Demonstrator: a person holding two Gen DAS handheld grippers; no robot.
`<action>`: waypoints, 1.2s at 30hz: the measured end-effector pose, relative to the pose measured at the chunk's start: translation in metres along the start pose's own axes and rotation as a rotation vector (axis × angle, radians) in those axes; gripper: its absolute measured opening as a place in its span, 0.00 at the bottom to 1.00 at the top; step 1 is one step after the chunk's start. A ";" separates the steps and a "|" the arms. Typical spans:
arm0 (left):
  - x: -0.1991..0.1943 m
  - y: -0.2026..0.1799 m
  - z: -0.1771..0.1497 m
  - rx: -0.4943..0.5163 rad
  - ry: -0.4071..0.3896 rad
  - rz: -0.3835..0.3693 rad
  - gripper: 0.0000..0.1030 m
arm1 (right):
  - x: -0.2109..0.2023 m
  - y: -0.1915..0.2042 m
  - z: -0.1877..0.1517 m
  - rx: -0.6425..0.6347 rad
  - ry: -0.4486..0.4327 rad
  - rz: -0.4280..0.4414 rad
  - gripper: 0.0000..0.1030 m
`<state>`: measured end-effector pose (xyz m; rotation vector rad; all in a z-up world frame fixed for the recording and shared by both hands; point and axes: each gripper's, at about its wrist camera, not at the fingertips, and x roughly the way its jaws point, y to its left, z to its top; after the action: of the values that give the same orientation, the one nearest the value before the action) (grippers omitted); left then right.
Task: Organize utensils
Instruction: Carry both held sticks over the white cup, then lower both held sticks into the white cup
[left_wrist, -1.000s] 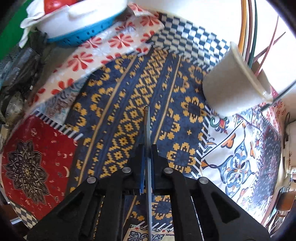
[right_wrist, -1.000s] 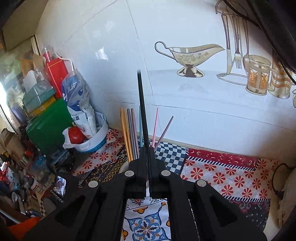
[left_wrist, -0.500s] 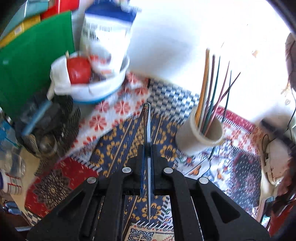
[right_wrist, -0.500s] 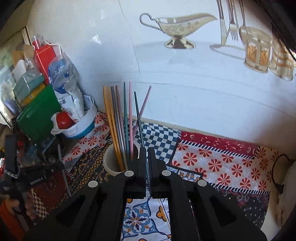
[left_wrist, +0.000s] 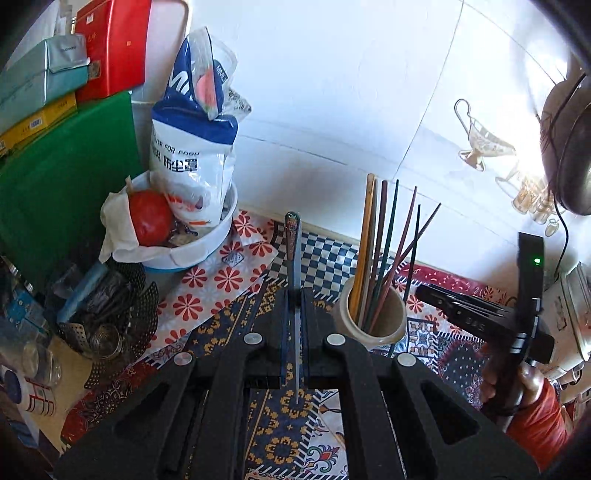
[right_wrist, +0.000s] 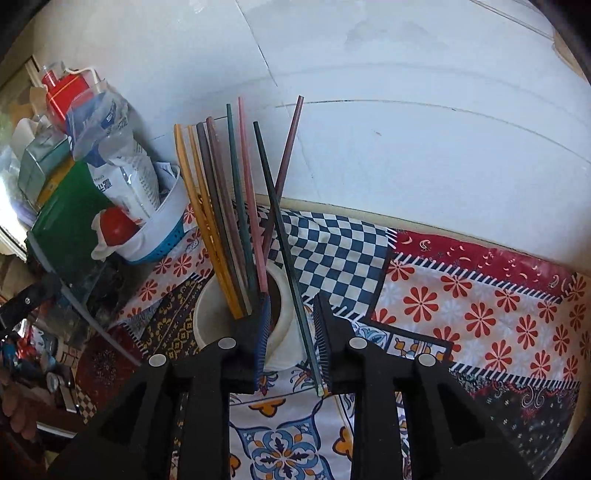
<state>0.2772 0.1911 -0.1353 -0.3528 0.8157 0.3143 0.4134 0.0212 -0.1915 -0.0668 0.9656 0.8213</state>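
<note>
As my right gripper (right_wrist: 290, 332) has just been opening around the dark chopstick (right_wrist: 284, 236), which leans outside the cup (right_wrist: 207, 317) at centre frame, I should regrip; my left gripper (left_wrist: 294, 325) grasps a knife (left_wrist: 294, 258).

You are working in strong daylight. In the left wrist view the white wall (left_wrist: 332, 110) is washed out toward the upper right, and glare near the right edge bleaches the printed glasses (left_wrist: 532, 195) there. The corners fall to black and straight lines bow outward near the rim. The right tongs (left_wrist: 480, 321) look smeared with motion blur. In the right wrist view the left edge is overexposed; the patterned cloth (right_wrist: 480, 306) stays sharp and evenly lit.
</note>
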 end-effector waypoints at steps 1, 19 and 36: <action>0.000 -0.001 0.000 0.003 -0.005 0.000 0.04 | 0.003 0.001 0.003 -0.004 -0.028 -0.015 0.21; -0.020 -0.016 0.032 0.018 -0.105 -0.036 0.04 | 0.023 0.006 0.017 -0.080 -0.099 -0.058 0.06; -0.033 -0.055 0.066 0.075 -0.194 -0.126 0.04 | -0.085 0.036 0.030 -0.124 -0.372 -0.080 0.05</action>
<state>0.3209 0.1648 -0.0583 -0.2973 0.6099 0.1962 0.3859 0.0083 -0.0992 -0.0565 0.5579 0.7849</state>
